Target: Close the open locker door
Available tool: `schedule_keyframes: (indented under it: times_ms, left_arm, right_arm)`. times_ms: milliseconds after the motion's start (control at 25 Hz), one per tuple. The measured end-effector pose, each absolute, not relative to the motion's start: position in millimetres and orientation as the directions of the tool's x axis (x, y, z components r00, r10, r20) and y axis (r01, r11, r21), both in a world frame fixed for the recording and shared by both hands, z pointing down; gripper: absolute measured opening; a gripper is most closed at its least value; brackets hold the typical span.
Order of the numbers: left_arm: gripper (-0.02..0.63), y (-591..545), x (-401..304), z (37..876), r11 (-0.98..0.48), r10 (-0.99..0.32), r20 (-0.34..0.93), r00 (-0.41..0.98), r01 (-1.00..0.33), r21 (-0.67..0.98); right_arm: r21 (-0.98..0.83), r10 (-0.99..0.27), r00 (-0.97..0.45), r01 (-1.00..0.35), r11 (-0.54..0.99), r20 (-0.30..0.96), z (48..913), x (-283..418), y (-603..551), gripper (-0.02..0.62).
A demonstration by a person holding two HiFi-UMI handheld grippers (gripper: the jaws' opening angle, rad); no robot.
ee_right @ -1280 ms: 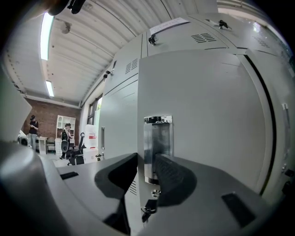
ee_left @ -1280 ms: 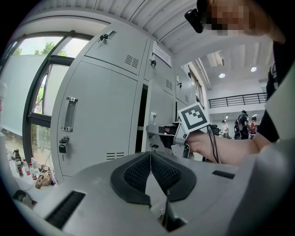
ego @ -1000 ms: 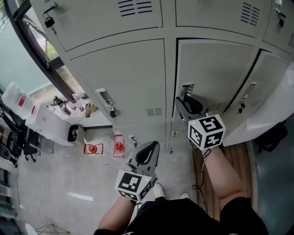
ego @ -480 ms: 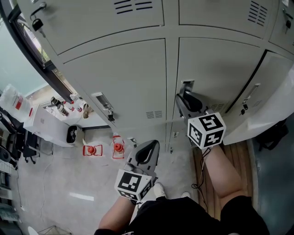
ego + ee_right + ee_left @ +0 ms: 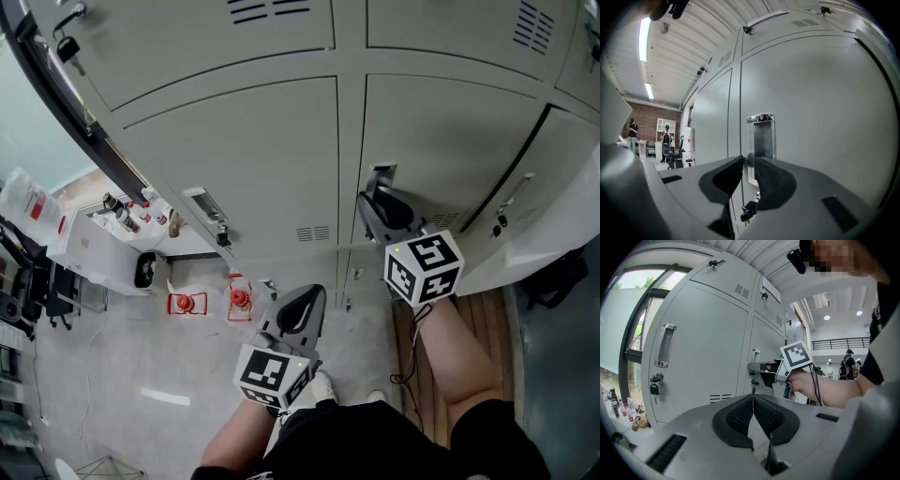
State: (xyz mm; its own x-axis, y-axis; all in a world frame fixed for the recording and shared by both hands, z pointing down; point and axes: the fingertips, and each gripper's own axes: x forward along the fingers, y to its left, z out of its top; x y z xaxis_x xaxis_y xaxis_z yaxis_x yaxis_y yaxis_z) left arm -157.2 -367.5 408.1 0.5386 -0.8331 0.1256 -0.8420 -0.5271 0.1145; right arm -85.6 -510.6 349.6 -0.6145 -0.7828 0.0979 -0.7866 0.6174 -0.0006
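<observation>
Jaws: left gripper point(image 5: 753, 396) together; right gripper point(image 5: 747, 161) just closing, maybe on handle point(image 5: 762, 136).

Left gripper point(image 5: 753, 398), jaws together, before grey lockers point(image 5: 703, 348); right gripper point(image 5: 755, 367) beyond.

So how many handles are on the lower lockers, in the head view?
3: left door handle, middle door handle at the right gripper, right door handle; more may be out of frame.

Pale grey locker door point(image 5: 825, 103), shiny silver handle point(image 5: 762, 136).
</observation>
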Motion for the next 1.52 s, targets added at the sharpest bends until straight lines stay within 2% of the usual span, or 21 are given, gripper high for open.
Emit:
schedule_keyframes:
  times_ms: [640, 920, 1520]
  left_arm:
    - [0.017, -346.6, -121.6, 396.1, -0.513, -0.844, 0.116, 0.523, -0.851, 0.111]
    - [0.017, -320.7, -92.3, 381.4, -0.479, -0.869, 0.082, 0.488, -0.872, 0.102]
    - [0.017, -233.9, -30.0, 380.8, -0.406, -0.906, 0.085, 0.414, -0.908, 0.1]
  right_arm:
    - [-0.002, -0.775, -0.623, -0.78, 0.626, 0.105, 347.9, -43.6, -481.4, 0.132]
    - [0.008, -0.744, -0.66, -0.748, 0.664, 0.108, 344.2, -13.8, -434.1, 0.055]
    - [0.014, -0.656, -0.746, -0.659, 0.752, 0.118, 351.0, 37.1, -315.4, 0.054]
